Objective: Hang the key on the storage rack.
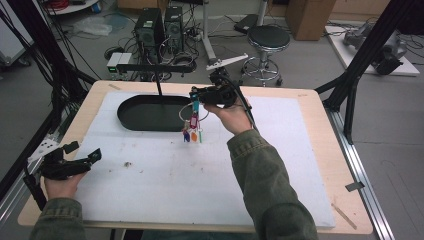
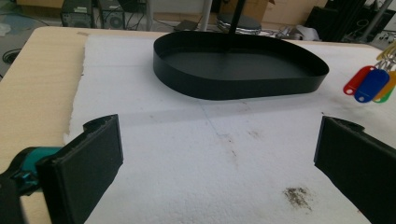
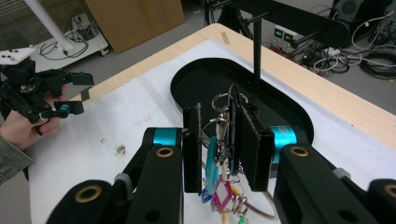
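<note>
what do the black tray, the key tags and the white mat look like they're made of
Black tray: probably thin sheet metal painted matte black, judging by its thin, even wall with a crisp edge.
Key tags: glossy coloured plastic, on metal rings that shine silver between the right gripper jaws.
White mat: likely foam board; grainy, rough left edge, stained.

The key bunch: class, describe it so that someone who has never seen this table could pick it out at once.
Start at the white mat on the table, then find the black oval tray at its far side. Beside the tray's right end, the right gripper holds the key bunch above the mat: metal rings with bright plastic tags, the one colourful thing there.
</note>
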The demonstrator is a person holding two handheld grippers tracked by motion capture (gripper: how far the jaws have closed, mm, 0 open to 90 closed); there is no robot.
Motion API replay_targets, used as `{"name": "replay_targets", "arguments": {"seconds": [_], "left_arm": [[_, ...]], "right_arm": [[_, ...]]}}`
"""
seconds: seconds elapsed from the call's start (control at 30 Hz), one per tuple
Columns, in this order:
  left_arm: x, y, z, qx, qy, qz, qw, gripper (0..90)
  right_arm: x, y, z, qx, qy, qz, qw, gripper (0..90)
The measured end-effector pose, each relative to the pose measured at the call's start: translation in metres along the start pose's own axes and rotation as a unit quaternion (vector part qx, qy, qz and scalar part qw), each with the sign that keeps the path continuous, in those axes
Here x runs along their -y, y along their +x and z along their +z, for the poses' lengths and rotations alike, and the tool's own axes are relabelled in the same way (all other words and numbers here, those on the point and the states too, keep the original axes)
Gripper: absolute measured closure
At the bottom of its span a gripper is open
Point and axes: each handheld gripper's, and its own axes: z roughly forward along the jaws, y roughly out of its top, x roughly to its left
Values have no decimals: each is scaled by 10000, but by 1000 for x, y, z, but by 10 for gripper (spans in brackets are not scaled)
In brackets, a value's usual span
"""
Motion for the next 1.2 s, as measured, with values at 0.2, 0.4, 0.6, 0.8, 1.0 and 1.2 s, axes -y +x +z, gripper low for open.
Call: {"name": "replay_targets", "arguments": {"seconds": [0.2,0.4,0.6,0.8,1.0,1.2], "left_arm": [[0,0,0,3,-13,-8,10000,17],[0,0,0,2,-17,-8,10000,17],[0,1,0,14,-19,-20,10000,17],[0,2,0,14,-42,-33,10000,17],[0,2,1,21,-57,-56,10000,17],[0,1,0,53,-82,-51,9999,17]], "right_arm": [[-9,-4,2,-16,-98,94,9999,727],[-25,-11,7,69,-115,141,9998,727],[-38,-15,12,61,-153,195,9997,727],[-53,-14,19,112,-112,166,9997,726],[-65,-14,26,115,-105,143,9998,726],[-75,-17,35,221,-108,253,9994,726]]}}
